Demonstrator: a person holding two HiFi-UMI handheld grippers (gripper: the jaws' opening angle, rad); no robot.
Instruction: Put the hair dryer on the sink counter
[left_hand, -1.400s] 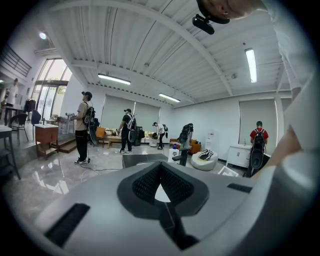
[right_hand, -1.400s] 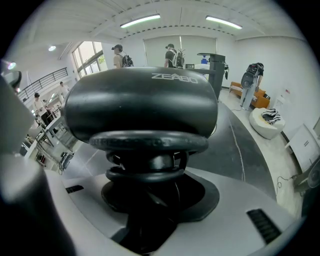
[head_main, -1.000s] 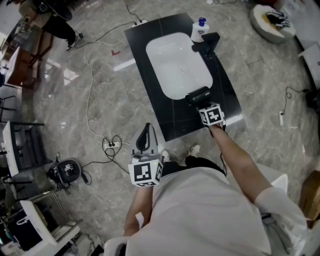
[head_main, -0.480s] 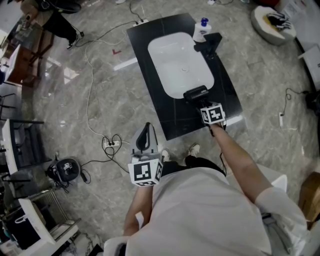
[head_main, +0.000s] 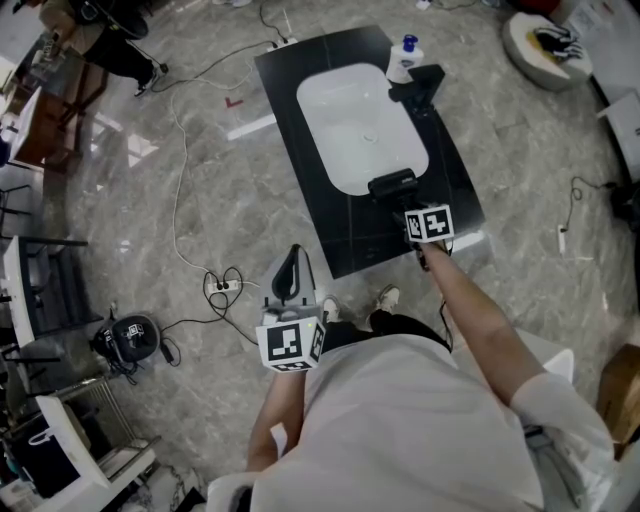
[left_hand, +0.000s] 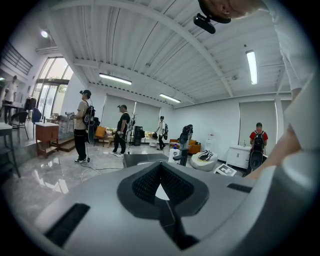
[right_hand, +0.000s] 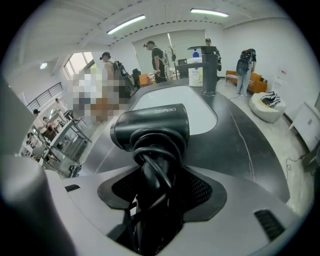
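The black hair dryer (head_main: 393, 185) (right_hand: 150, 127) lies on the black sink counter (head_main: 345, 235) at the near rim of the white basin (head_main: 360, 125). Its cord is wound round the handle. My right gripper (head_main: 403, 204) (right_hand: 157, 195) reaches down to it. Its jaws have just been opening and now stand apart on either side of the cord-wrapped handle, with gaps showing beside it. My left gripper (head_main: 289, 268) (left_hand: 160, 187) hangs over the floor in front of the counter, level, its jaws together with nothing in them.
A black faucet (head_main: 420, 85) and a white bottle with a blue cap (head_main: 403, 55) stand at the counter's far end. A power strip with cables (head_main: 225, 290) and a dark bag (head_main: 130, 342) lie on the floor at left. People stand far off.
Very little differs. The right gripper's marker cube has turned slightly. The hair dryer stays at the same spot by the basin, and the left gripper has not moved.
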